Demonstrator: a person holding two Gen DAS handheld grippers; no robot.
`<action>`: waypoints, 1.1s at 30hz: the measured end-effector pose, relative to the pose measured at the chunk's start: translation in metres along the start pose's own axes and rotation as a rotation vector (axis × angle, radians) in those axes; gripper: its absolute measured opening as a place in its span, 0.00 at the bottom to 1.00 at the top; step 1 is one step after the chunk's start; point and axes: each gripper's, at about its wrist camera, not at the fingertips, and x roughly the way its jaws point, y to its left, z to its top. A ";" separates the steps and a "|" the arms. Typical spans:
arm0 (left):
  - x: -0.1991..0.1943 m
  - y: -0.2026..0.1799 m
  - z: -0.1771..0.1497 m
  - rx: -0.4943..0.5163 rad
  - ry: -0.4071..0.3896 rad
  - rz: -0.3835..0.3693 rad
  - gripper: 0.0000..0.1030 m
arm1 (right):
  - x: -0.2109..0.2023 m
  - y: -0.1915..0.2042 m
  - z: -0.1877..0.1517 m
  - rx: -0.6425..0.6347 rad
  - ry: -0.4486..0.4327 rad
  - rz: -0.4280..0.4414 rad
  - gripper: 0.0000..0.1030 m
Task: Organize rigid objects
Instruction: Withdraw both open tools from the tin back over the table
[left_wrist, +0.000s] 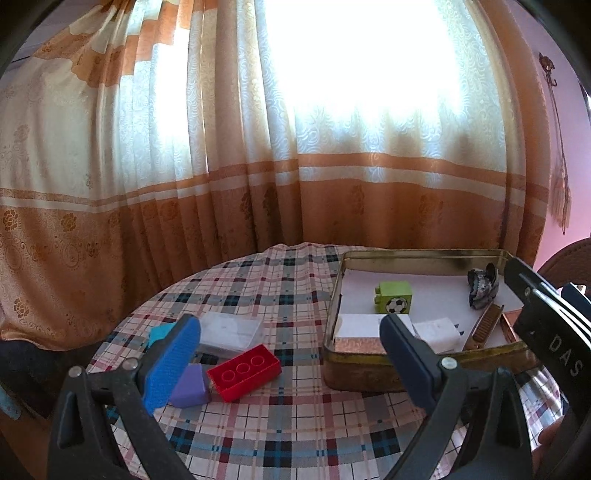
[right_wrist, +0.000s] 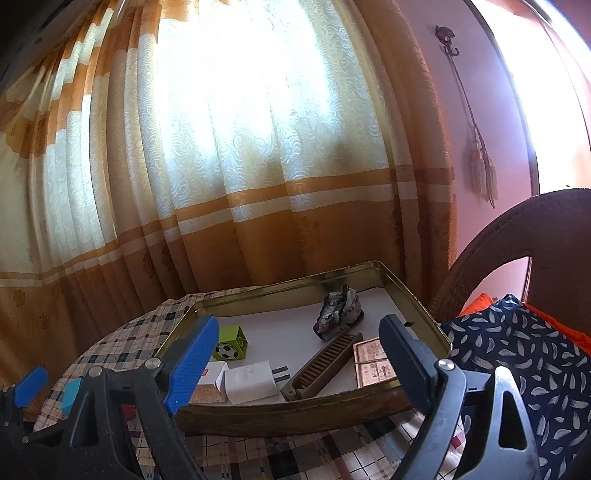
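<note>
The red brick (left_wrist: 243, 372) lies on the checked cloth (left_wrist: 295, 424) left of the tin (left_wrist: 354, 369), studs-side showing three rings, touching the purple block (left_wrist: 190, 384), with a clear box (left_wrist: 229, 334) just behind. I judge it light, hard, smooth-sided plastic, likely to skid if pinched at a corner, so I would take it across its two long flat sides, mid-length. My left gripper (left_wrist: 288, 363) is wide open and empty, the brick just ahead between its fingers. My right gripper (right_wrist: 295, 360) is also wide open and holds nothing, hanging before the tin, which already contains a green cube (right_wrist: 231, 347), a charger (right_wrist: 253, 382), a comb (right_wrist: 321, 363) and a stone (right_wrist: 338, 310).
</note>
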 end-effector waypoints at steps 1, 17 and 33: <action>0.000 0.000 0.000 -0.001 0.001 0.000 0.96 | 0.000 0.000 0.000 0.002 0.000 0.000 0.88; 0.001 0.020 -0.004 -0.047 0.050 0.009 0.96 | -0.006 0.013 -0.006 -0.006 0.036 0.053 0.88; 0.015 0.062 -0.014 -0.174 0.146 0.049 0.96 | -0.015 0.042 -0.013 -0.066 0.027 0.127 0.88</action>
